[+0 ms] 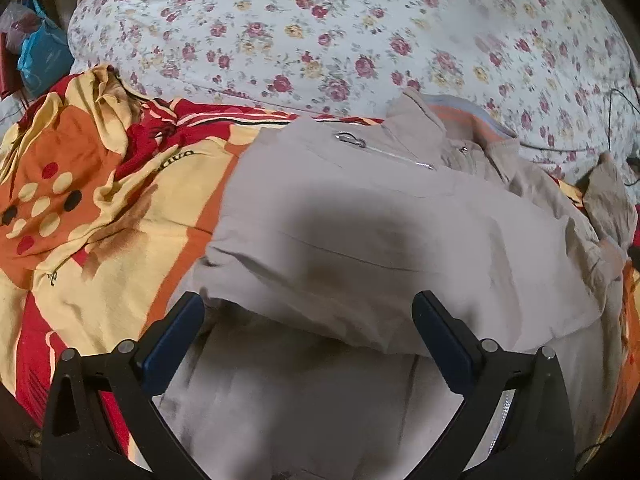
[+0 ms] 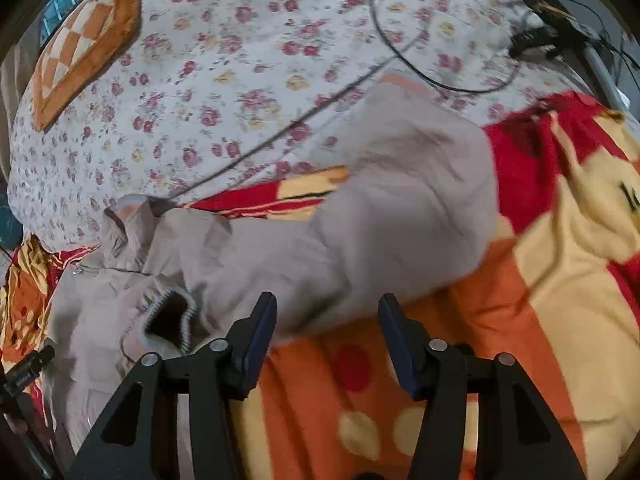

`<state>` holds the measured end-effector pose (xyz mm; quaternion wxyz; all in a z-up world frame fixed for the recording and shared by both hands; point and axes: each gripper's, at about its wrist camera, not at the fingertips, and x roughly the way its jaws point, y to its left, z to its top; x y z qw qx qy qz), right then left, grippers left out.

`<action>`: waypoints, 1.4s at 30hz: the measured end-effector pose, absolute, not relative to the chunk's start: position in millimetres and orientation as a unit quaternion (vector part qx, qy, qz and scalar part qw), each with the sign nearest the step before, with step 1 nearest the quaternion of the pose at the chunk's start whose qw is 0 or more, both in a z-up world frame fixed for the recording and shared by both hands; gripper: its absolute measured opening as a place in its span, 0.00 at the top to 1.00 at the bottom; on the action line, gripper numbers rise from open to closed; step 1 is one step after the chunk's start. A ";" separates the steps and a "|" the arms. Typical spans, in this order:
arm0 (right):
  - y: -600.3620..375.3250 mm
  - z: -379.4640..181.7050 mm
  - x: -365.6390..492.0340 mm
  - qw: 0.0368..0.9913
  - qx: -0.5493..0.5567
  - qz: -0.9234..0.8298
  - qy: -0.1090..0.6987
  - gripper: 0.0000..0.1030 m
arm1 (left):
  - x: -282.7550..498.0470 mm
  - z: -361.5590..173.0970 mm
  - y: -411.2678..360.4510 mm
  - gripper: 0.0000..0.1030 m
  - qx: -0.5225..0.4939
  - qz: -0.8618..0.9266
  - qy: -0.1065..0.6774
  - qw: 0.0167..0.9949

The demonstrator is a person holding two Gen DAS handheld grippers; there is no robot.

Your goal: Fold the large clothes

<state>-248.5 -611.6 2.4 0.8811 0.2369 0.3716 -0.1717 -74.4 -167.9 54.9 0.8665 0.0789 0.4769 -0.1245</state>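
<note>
- The left tongs [image 1: 308, 316] are standing wide open, their two blue-padded fingers [image 1: 176, 340] spread apart and holding nothing; a folded edge of the beige jacket [image 1: 360, 232] is lying between and just beyond the tips.
- The right tongs [image 2: 326, 330] are also gaping open and gripping nothing, the left finger hanging over the jacket's edge and the right finger over the blanket; whether either is touching the cloth cannot be told.
- The jacket is lying spread across the orange, red and cream blanket [image 1: 100, 216] on the bed, filling the middle and lower part of the left wrist view.
- Its collar [image 1: 424, 116] is pointing away from the left tongs, with a silver zipper pull [image 1: 351, 139] lying just below it on the chest.
- In the right wrist view a sleeve [image 2: 408, 184] is stretching up and away from the tongs, while a ribbed cuff [image 2: 168, 316] is gaping open just left of the left finger.
- Beyond the blanket, a white floral sheet [image 1: 320, 28] is covering the far part of the bed.
- A thin black cable [image 2: 400, 52] is looping across that sheet, and an orange checked cushion [image 2: 84, 48] is resting at its far left corner.
</note>
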 end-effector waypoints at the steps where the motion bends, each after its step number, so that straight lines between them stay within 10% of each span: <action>1: -608.1 3.8 -242.3 0.883 0.232 -0.171 0.371 0.44 | -75.0 54.4 -168.4 0.00 0.081 -0.125 0.477 0.866; 7: -605.4 -12.4 -187.9 0.871 0.210 -0.187 0.404 0.37 | -74.0 49.1 -165.8 0.00 0.083 -0.123 0.486 0.861; 9: -610.9 -27.9 -174.6 0.859 0.210 -0.198 0.422 0.62 | -73.1 49.0 -163.6 0.00 0.081 -0.122 0.488 0.860; 10: -613.5 -34.9 -173.0 0.854 0.211 -0.205 0.429 1.00 | -72.5 49.4 -162.2 0.00 0.080 -0.121 0.487 0.861; 18: -624.2 -28.5 -272.6 0.864 0.254 -0.194 0.389 1.00 | -63.7 46.1 -158.1 0.00 0.037 -0.121 0.499 0.857; 22: -620.9 -30.9 -297.5 0.858 0.255 -0.162 0.414 0.91 | -69.2 45.7 -167.0 0.00 0.048 -0.130 0.495 0.858; 27: -628.4 14.4 -293.9 0.891 0.236 -0.198 0.335 0.36 | -70.8 48.7 -170.1 0.00 0.059 -0.129 0.491 0.860; 42: -692.3 -71.4 -135.1 0.822 0.175 -0.304 0.448 0.37 | -63.9 53.3 -151.9 0.00 0.054 -0.113 0.490 0.863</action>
